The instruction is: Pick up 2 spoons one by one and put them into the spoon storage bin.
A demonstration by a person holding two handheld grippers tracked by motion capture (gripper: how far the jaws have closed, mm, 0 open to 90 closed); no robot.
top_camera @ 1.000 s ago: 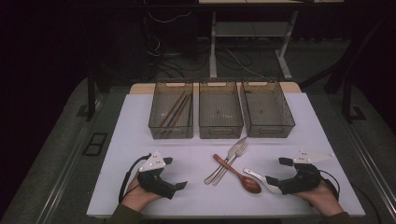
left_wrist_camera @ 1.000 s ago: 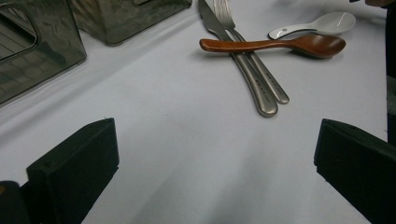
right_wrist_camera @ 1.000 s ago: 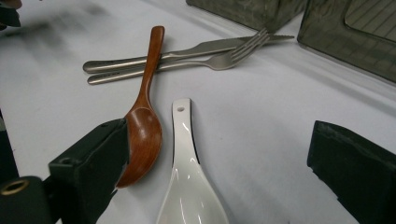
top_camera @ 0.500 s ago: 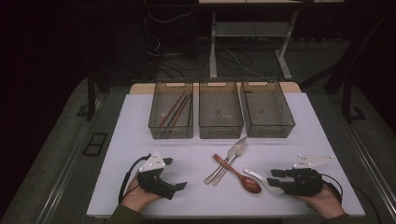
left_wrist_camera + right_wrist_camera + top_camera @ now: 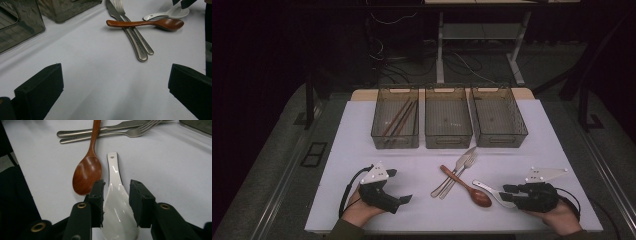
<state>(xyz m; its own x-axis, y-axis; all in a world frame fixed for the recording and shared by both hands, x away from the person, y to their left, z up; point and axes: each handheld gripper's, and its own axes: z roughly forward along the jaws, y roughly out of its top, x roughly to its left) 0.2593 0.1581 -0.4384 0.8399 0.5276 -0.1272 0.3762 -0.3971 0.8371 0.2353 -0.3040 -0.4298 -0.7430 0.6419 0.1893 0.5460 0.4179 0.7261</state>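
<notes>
Setting: white tabletop (image 5: 362,150) in a dark room, with a black floor and desk legs beyond it.
Object: glossy white ceramic soup spoon (image 5: 115,202) lying flat near the table's front right, bowl up, just beside the wooden spoon's bowl.
Handling: judged stiff, moderately light, brittle if dropped; the glaze looks slippery, so a firm pinch is called for rather than a light one.
Grip site: across the bowl's raised side walls, where the two sides run nearly parallel; the thin handle would probably pivot.
Long axis: in the right gripper view it runs away from the camera, the pierced handle tip far and the bowl near; in the high view the handle points left toward the table's middle.
Right gripper (image 5: 116,186): jaws have just been closing and stand narrow, flanking the spoon's bowl; the left pad appears to touch the rim, while a sliver of gap shows at the right pad, so the grip does not yet read as complete.
Left gripper (image 5: 115,82): jaws wide, nothing between them, low over bare table.
Neighbours: reddish-brown wooden spoon (image 5: 88,171) lying across a steel knife (image 5: 452,172) and steel fork (image 5: 460,171).
Farther: three smoky translucent plastic bins (image 5: 448,141) in a row; the left one holds brown chopsticks (image 5: 399,117).
</notes>
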